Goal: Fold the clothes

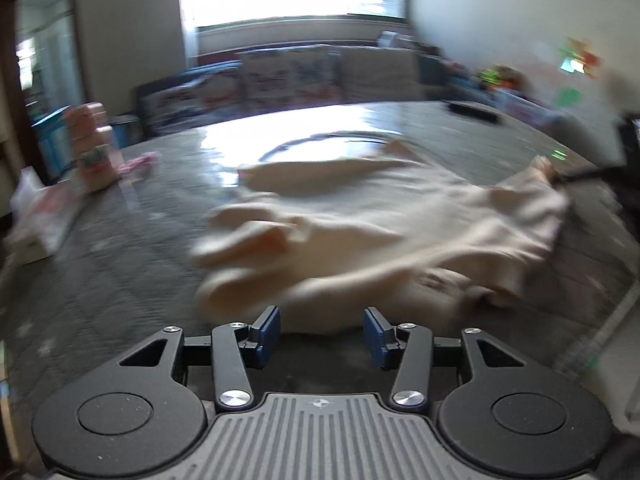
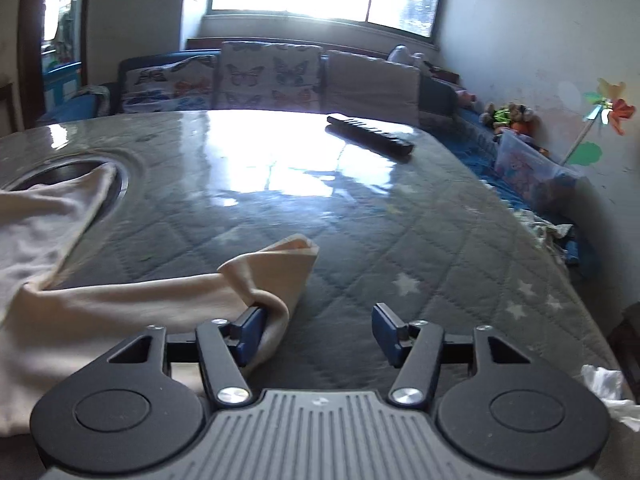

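One garment in play: a cream, soft-knit cloth top lying crumpled and spread on the grey quilted, star-patterned bench, mostly on its left-centre, one edge lapping the dark round recess in the bench on the far left.

Left hand-held gripper: jaws spread, nothing between them, poised just at the near edge of the cloth. That view is motion-blurred, so fine folds aren't readable.

Right hand-held gripper: jaws spread wide. A folded corner of the garment drapes over its left blue pad and touches it, but it is not clamped.

Handling judgement: light, limp, thin fabric with no stiffness, so it will sag and bunch wherever unsupported. The bench surface looks glossy, so the cloth probably slides easily when dragged. Not fragile.

Grip points: take hems or corners, pinching both layers where doubled. The raised corner at the right gripper is an easy pickup, since it stands off the bench. Avoid mid-panel grabs, which only gather wrinkles.

Black remote control sits far right, well apart from the cloth.
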Tool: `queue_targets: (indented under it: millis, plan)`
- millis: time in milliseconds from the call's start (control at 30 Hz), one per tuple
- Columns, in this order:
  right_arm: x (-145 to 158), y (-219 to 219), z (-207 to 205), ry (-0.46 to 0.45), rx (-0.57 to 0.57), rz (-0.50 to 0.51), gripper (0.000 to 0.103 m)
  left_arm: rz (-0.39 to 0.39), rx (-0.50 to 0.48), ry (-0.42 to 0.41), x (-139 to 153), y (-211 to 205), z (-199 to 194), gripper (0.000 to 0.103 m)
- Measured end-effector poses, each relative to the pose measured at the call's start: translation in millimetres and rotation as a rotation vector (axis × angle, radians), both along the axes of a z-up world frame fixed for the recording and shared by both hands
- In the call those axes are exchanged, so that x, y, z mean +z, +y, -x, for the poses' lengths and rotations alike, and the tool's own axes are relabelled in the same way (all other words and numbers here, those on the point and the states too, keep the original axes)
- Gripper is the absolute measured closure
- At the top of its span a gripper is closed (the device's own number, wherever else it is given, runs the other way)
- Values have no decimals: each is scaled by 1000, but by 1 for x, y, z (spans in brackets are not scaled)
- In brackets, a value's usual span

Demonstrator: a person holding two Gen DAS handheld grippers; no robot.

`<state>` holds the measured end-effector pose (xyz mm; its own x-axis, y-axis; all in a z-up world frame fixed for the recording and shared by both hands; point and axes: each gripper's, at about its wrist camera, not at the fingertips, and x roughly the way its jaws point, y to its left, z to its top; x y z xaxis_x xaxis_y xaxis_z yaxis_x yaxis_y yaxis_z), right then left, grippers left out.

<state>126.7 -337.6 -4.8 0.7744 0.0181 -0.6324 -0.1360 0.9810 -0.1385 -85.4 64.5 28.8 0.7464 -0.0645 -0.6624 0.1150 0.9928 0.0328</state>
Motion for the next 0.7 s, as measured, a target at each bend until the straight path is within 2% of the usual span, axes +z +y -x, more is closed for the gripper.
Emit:
queue_targets:
  millis: [167,333,400,467,500,567,700]
  plan:
    - [10,-26,7,-35,-92,42,40,-6,-75,27,-11,-21,-7,46]
    - [23,-23,31,-42,-16,-4,39,-12,-131,53,-22,-39,-14,47]
    - [29,-16,40,-42,36,-28,38,-12,-126,54,-22,-41,-15,62]
    - [37,4,51,-52,134,-45,35,-13,-122,56,-22,-41,-16,87]
    - [41,12,55,-59,176,-50,34,-13,-126,52,-20,-40,-14,93]
    - [45,26,62,-65,240,-61,34,-13,-140,40,-13,-39,-10,100]
    - [56,68,77,-65,422,-84,34,32,-182,24,8,-33,3,101]
